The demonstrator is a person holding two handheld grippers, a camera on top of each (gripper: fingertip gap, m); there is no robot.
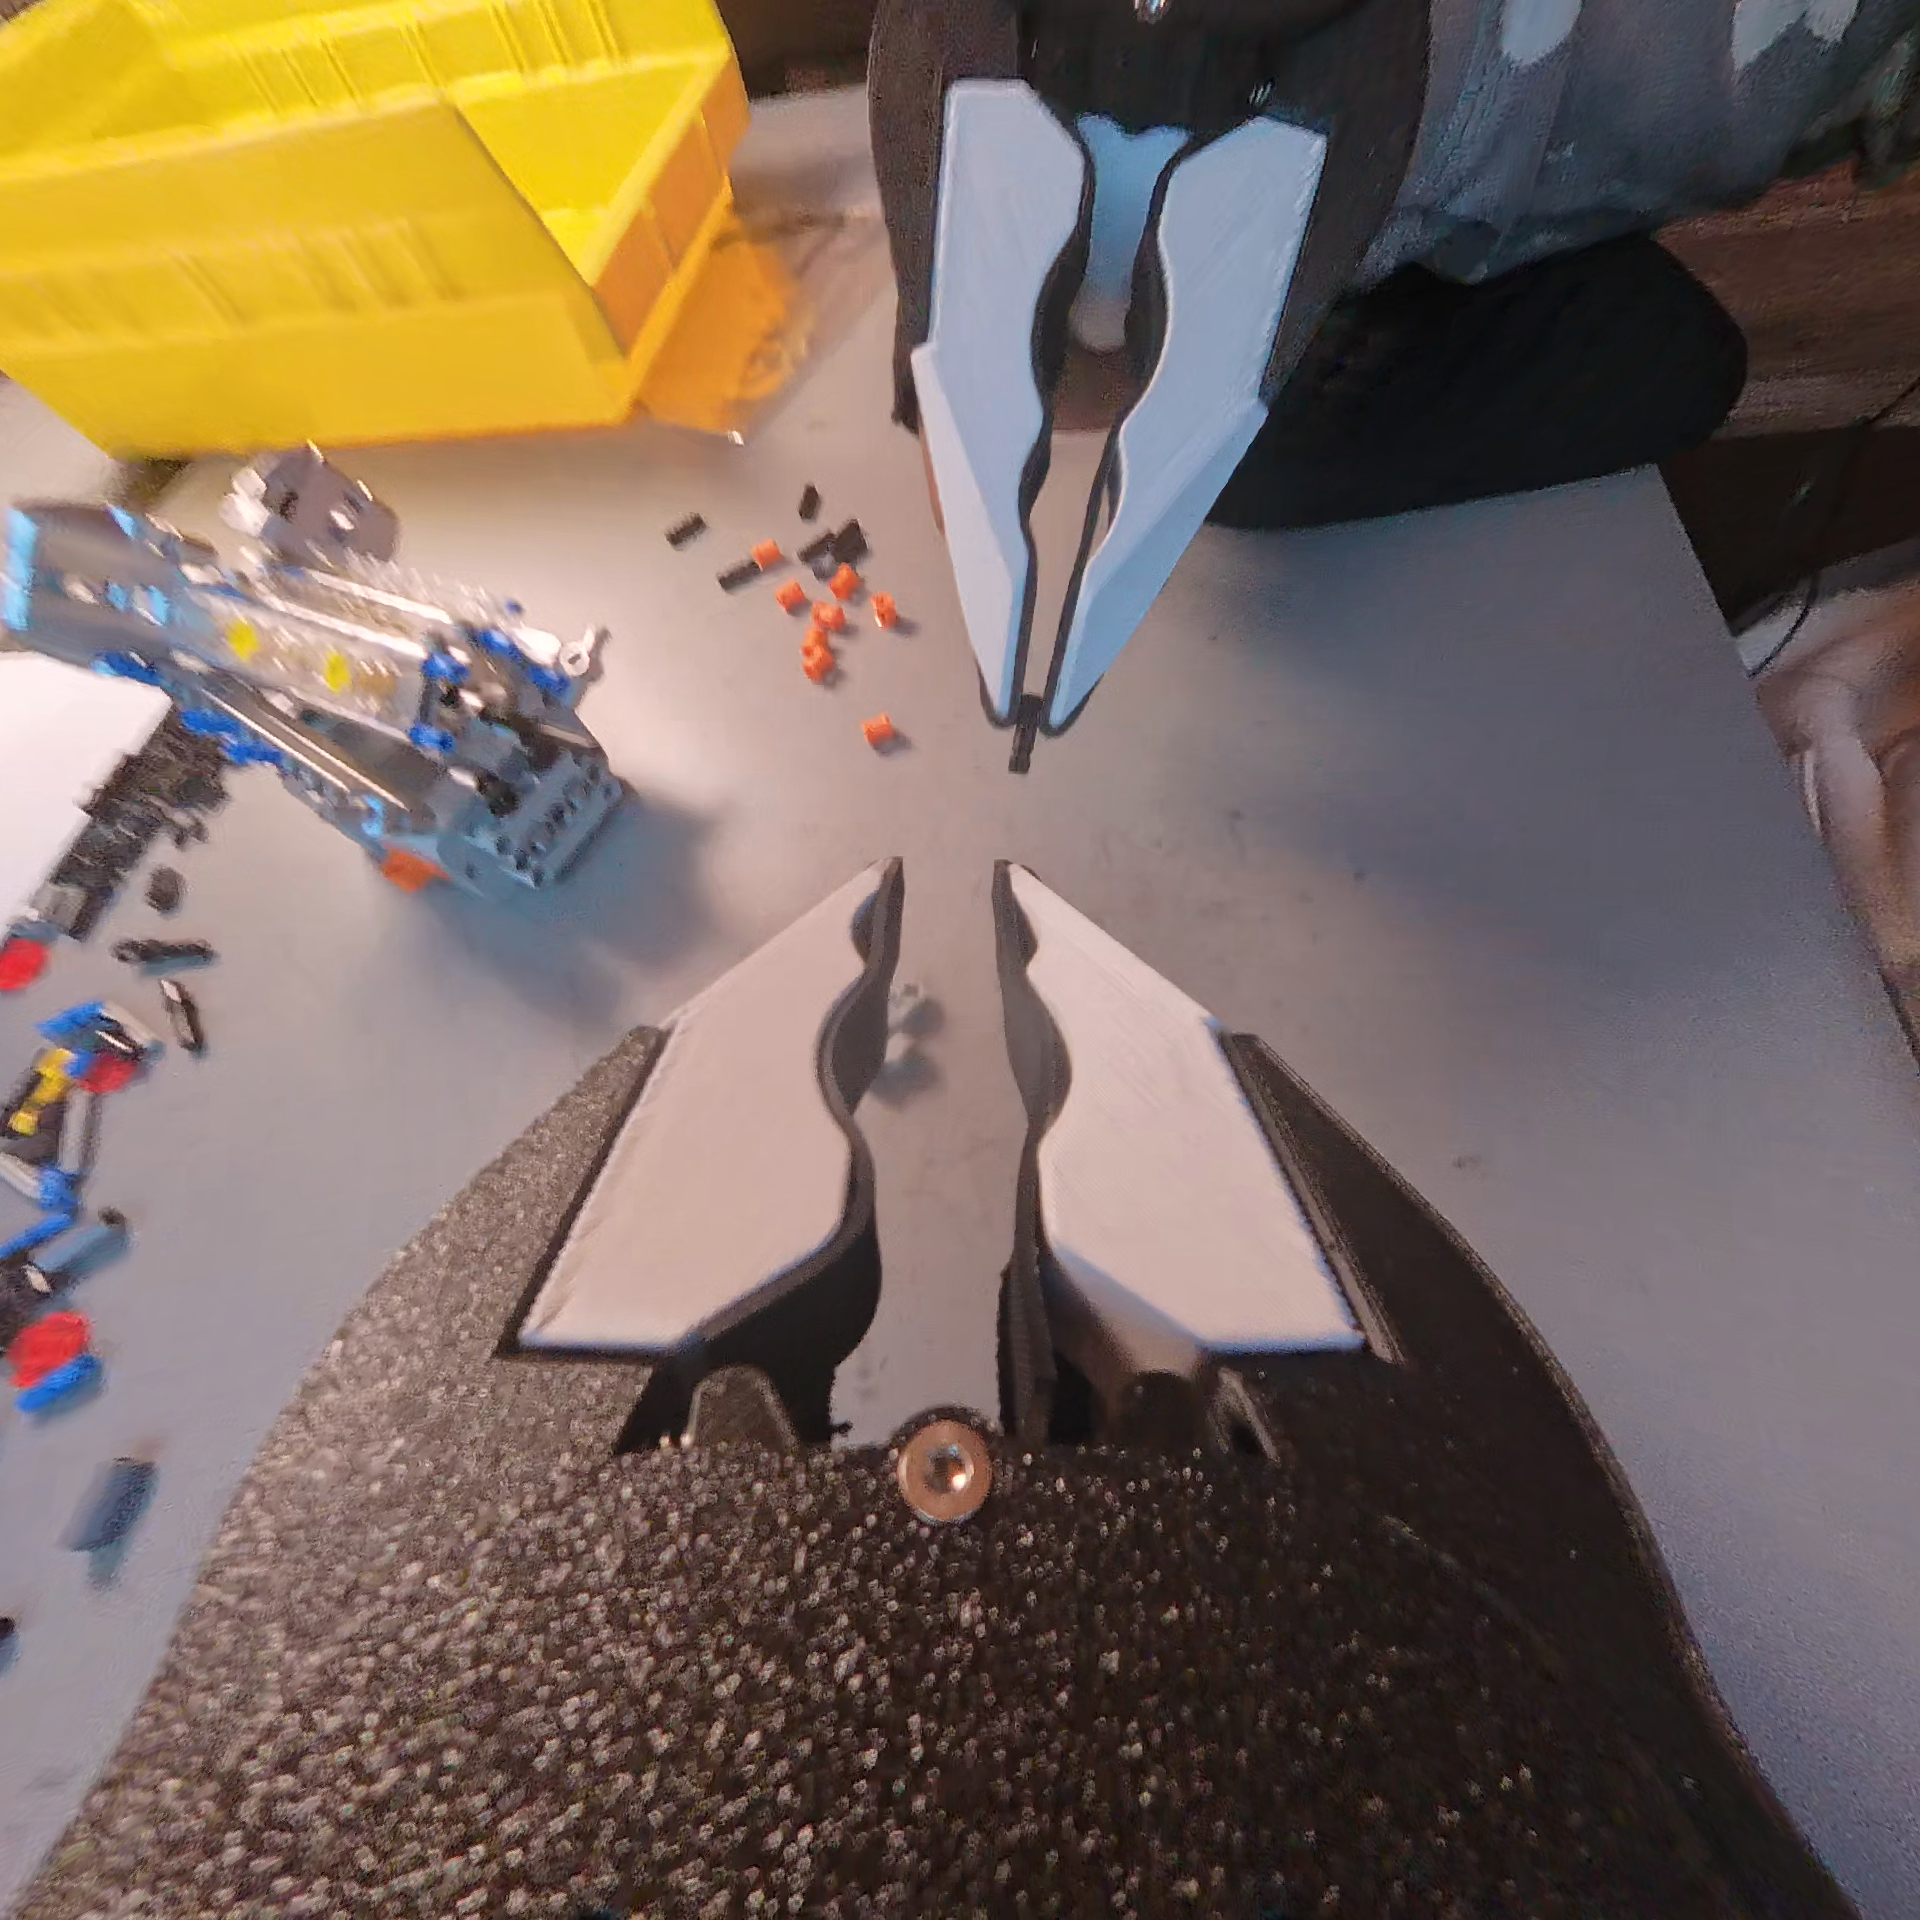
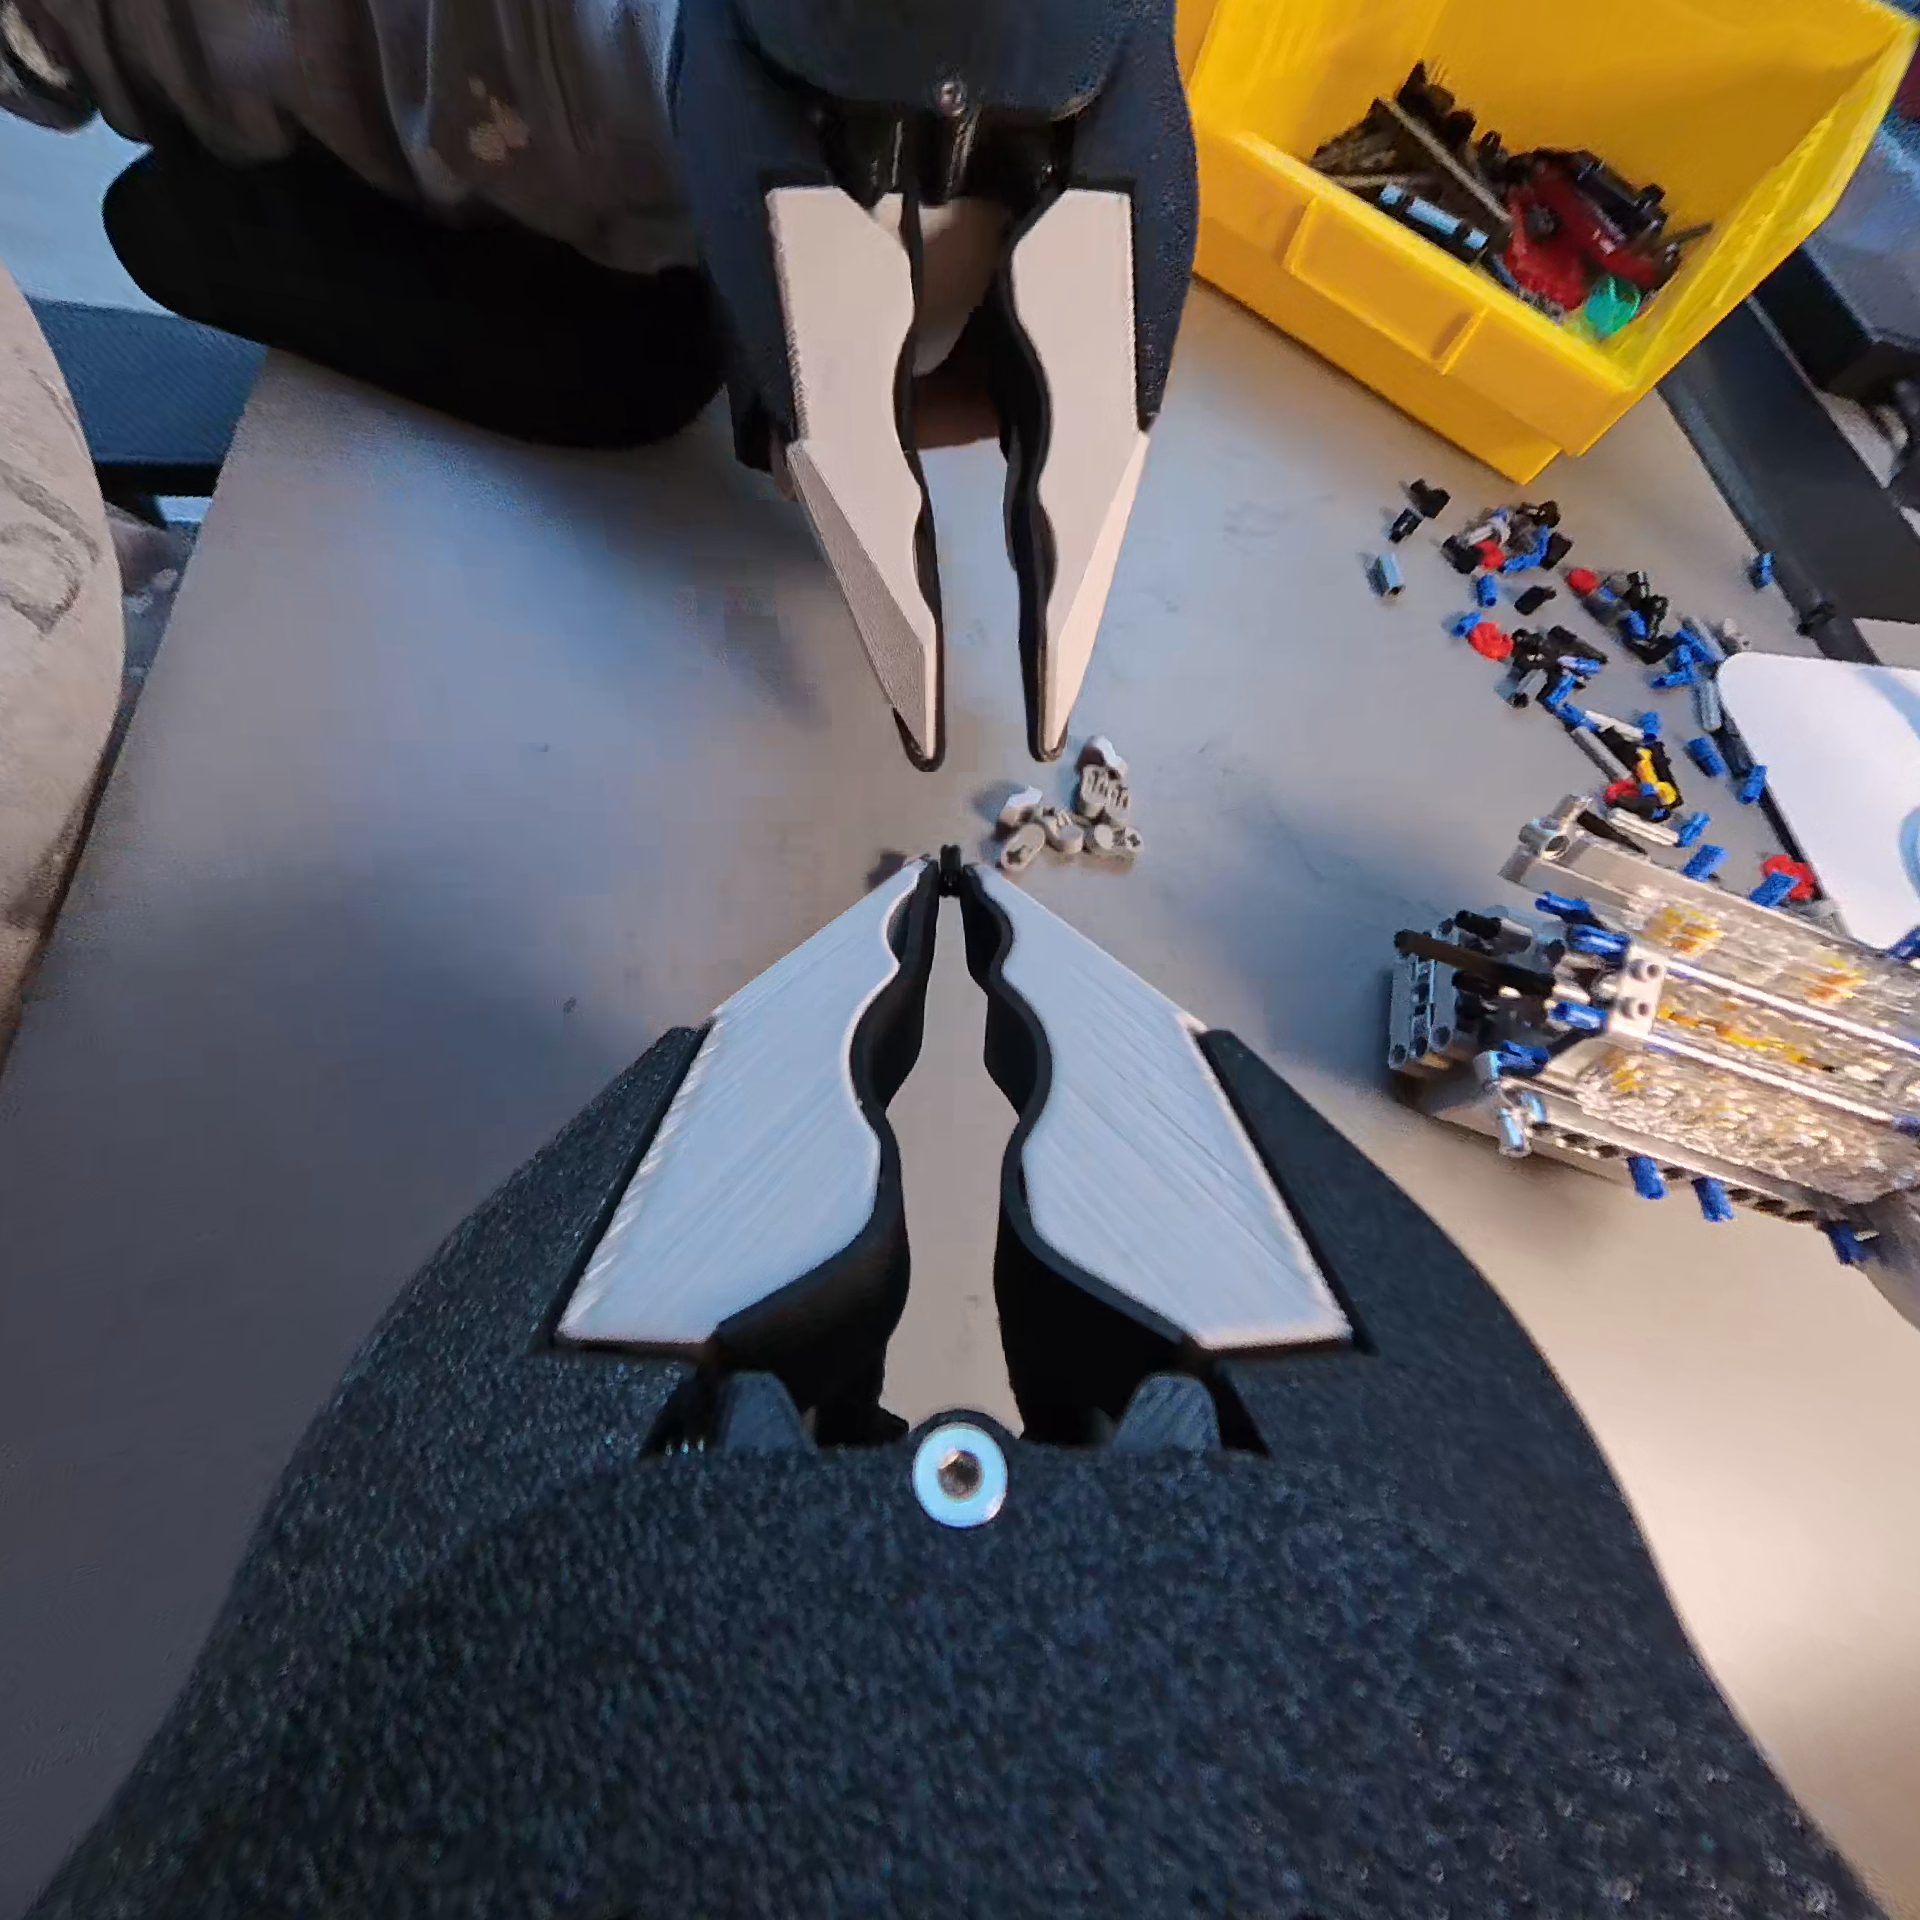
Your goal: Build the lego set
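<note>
Pinching a small black pin point(image 2: 948, 858) at its very tips, the right gripper point(image 2: 948, 868) points at the left gripper point(image 2: 985, 750), whose fingers stand apart around nothing. Grey connector pieces point(image 2: 1070, 821) lie just beside both. Only the left wrist view shows the orange bushes point(image 1: 831, 623) behind the right gripper point(image 1: 1023, 717) — and the right view alone looks into the yellow bin point(image 2: 1538, 239) of parts. A grey-and-blue brick model point(image 2: 1662, 1049) sits on the grey table point(image 2: 468, 831).

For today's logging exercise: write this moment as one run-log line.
left gripper: open, over grey pieces | right gripper: shut on black pin | nearby: orange bushes, brick model, yellow bin
</note>
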